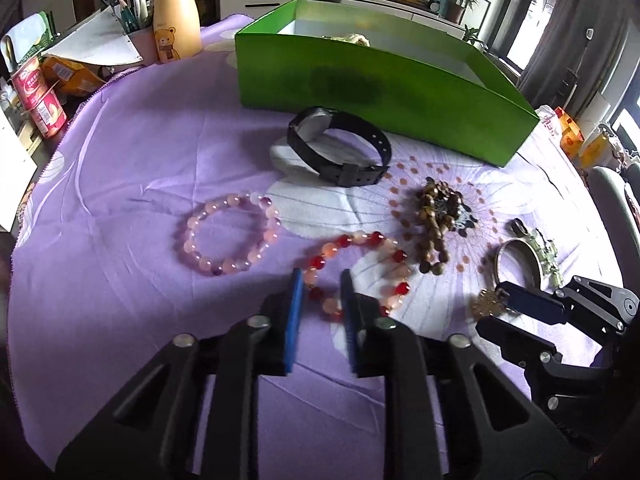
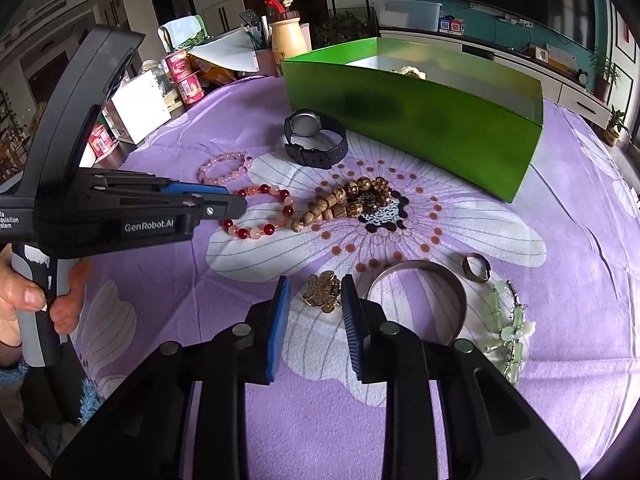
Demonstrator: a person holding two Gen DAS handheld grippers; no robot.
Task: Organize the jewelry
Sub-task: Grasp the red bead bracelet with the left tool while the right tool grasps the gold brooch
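Observation:
My left gripper [image 1: 322, 280] rests on the purple cloth, its blue pads touching beads on both sides of the near stretch of a red and pink bead bracelet [image 1: 360, 240]. The right wrist view shows this gripper [image 2: 236, 198] side-on over the same bracelet [image 2: 256, 234]. My right gripper [image 2: 316, 292] straddles a gold flower brooch [image 2: 322, 294]. There is a gap at the left pad, so the jaws are open. A green box [image 1: 380, 92] stands at the back, holding a pale item.
Lying on the cloth are a black watch [image 1: 340, 152], a pale pink bracelet [image 1: 226, 236], wooden beads [image 1: 436, 220], a silver bangle [image 2: 420, 266], a ring [image 2: 466, 266] and a green jade piece [image 2: 508, 332]. A bear jar [image 1: 176, 20] and cans [image 1: 40, 104] crowd the back left.

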